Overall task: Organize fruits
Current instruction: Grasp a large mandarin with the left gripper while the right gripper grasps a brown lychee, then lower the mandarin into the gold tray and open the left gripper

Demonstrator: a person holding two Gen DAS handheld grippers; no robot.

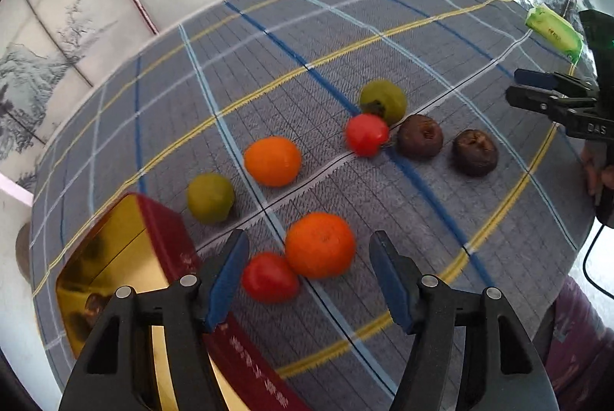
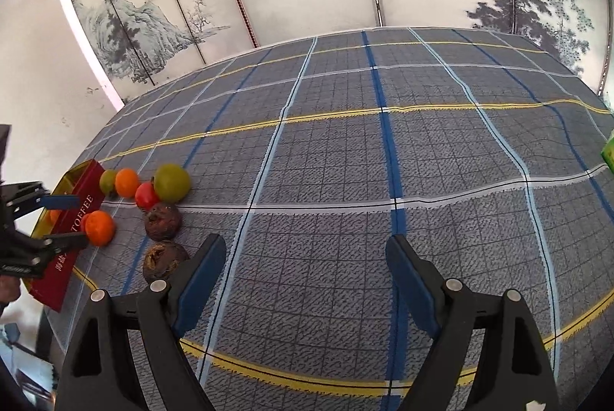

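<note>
We see fruits scattered on the tablecloth, tin box at their left, packet far right near the edge.

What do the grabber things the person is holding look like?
Both are black plastic claws. The left gripper and right gripper each have two fingers with dark blue pads and small silver round pins at the joints. The right one has white letters on its side and a thin black cable hanging below.

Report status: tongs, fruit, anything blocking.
Left tongs open, straddling near round orange fruit; small red fruit beside it. Right tongs open, empty. Red-and-gold tin box unobstructed.
</note>
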